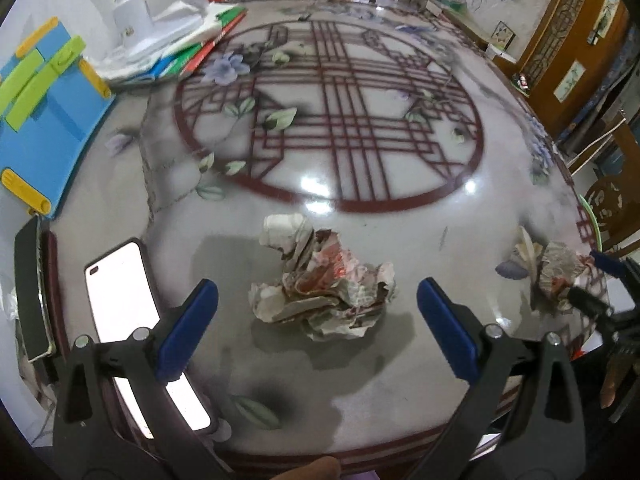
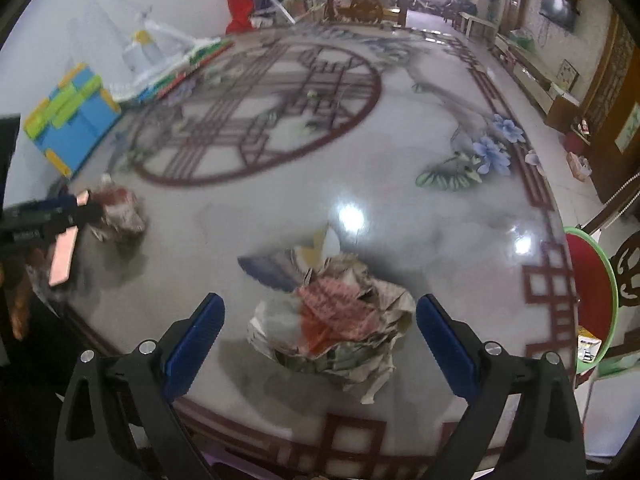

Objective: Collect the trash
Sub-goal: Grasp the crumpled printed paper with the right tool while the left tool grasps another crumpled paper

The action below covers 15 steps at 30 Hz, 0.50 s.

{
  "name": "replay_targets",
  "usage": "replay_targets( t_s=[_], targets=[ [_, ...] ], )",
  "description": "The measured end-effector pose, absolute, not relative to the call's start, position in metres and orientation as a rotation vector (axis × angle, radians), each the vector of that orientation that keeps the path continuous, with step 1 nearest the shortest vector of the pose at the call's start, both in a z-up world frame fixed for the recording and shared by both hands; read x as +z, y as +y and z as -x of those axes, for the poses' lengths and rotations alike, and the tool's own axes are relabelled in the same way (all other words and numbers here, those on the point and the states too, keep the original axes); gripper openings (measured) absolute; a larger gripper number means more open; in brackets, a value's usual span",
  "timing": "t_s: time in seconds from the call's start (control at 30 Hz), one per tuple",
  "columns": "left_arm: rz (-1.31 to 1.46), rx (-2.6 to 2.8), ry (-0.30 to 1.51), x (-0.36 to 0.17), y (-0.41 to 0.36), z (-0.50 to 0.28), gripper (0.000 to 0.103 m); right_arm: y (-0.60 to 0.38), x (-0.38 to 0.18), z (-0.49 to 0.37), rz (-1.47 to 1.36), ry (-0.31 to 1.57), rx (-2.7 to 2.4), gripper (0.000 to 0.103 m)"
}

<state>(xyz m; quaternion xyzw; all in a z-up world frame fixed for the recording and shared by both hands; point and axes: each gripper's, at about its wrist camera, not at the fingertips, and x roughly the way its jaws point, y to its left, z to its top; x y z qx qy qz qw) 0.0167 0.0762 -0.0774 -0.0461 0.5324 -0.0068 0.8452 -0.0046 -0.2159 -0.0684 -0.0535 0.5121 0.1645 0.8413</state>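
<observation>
My left gripper (image 1: 318, 320) is spread wide, gripping nothing; its blue pads (image 1: 188, 328) sit on either side of a crumpled paper wad (image 1: 324, 288) that lies on the table between them and just beyond the tips, at twelve o'clock. My right gripper (image 2: 320, 340) is the same: wide apart, empty, with a second crumpled wad (image 2: 336, 320) lying between its pads (image 2: 448, 348), a little nearer my one o'clock. Neither wad is touched as far as I can see.

Further out from the left gripper, a phone (image 1: 120, 300) with a lit screen lies at nine o'clock, close beside the left pad, and a blue and green plastic case (image 1: 44, 112) sits at ten o'clock next to a heap of papers and white plastic (image 1: 160, 40). The patterned glass table (image 1: 340, 120) stretches away toward twelve. From the right gripper, a red basin with a green rim (image 2: 600, 292) shows past the table edge at three o'clock; I take it for the place to drop trash, though I cannot be sure.

I judge this to be the reach before the grasp, with both pieces yet to be picked up. Next, each gripper needs to go forward and down until the pads flank its wad, then squeeze. The paper is light and springy, so it may slide on the glossy top; on the left I must keep clear of the phone.
</observation>
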Motion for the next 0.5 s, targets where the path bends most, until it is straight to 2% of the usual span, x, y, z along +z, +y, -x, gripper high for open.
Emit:
replay_targets(
  t_s=[0.27, 0.47, 0.5],
  targets=[
    [0.063, 0.031, 1.184, -0.099, 0.074, -0.03, 0.098, -0.219, -0.092, 0.001, 0.131, 1.144, 0.326, 0.091],
    [0.081, 0.014, 1.202, -0.105, 0.069, -0.037, 0.098, -0.22, -0.098, 0.0, 0.126, 1.167, 0.343, 0.079],
    [0.088, 0.003, 1.208, -0.106, 0.067, -0.037, 0.096, -0.22, -0.098, 0.0, 0.125, 1.17, 0.345, 0.075]
  ],
)
